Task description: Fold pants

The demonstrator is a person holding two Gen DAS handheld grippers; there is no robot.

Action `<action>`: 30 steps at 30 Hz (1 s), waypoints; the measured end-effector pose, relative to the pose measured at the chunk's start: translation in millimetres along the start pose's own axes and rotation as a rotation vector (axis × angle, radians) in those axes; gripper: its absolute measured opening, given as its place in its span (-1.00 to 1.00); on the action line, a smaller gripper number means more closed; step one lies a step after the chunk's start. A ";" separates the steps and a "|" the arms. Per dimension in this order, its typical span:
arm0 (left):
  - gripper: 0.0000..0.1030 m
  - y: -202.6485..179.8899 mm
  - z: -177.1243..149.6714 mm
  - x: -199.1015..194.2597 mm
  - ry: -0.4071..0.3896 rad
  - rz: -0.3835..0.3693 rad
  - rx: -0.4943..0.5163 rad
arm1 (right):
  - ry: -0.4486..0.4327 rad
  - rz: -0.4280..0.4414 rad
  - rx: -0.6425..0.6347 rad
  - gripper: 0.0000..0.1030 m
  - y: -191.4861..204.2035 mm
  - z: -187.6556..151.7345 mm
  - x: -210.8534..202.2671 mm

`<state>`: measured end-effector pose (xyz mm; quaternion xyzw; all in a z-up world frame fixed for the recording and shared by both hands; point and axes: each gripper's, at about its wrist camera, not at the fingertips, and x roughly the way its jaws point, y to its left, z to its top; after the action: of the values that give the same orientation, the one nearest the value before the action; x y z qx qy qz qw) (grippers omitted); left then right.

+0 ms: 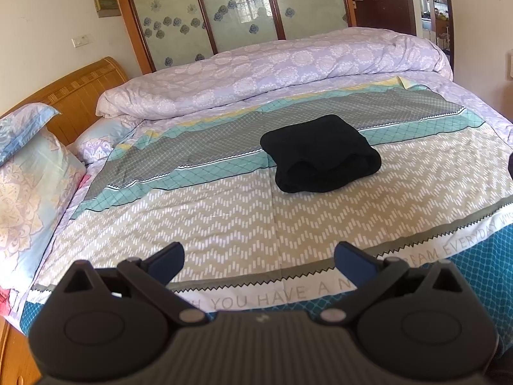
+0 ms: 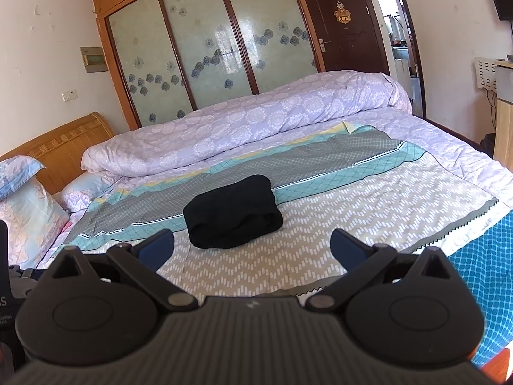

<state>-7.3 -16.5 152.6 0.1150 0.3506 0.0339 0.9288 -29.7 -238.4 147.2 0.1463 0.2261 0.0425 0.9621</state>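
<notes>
The black pants [image 1: 320, 154] lie folded into a thick compact bundle on the patterned sheet [image 1: 224, 221] in the middle of the bed; the right wrist view shows the same pants [image 2: 232, 211]. My left gripper [image 1: 259, 256] hovers over the bed's near edge, well short of the bundle, open with nothing between its blue-padded fingers. My right gripper [image 2: 253, 243] is also open and empty, held back from the pants, which sit just beyond its left finger.
A rolled lilac quilt [image 1: 272, 73] runs along the far side of the bed. Pillows [image 1: 29, 173] lean on the wooden headboard [image 1: 80, 93] at left. Behind stand a sliding-door wardrobe [image 2: 208, 51] and a dark door [image 2: 346, 22]. A wooden cabinet [image 2: 503, 125] is at right.
</notes>
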 end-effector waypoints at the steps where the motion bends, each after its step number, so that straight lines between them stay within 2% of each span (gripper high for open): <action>1: 1.00 -0.4 -0.3 -0.1 0.001 -0.004 0.000 | -0.001 0.000 -0.002 1.00 0.3 0.3 -0.4; 7: 1.00 -0.3 -1.0 -0.4 0.007 -0.033 -0.007 | -0.002 0.001 -0.006 1.00 0.0 0.3 -0.6; 30: 1.00 -4.1 -3.7 -0.3 0.019 -0.030 0.011 | 0.001 0.002 -0.004 1.00 -1.2 -2.1 -0.6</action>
<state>-10.0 -19.8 149.2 0.1143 0.3613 0.0190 0.9252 -31.2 -239.1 145.3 0.1447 0.2264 0.0442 0.9622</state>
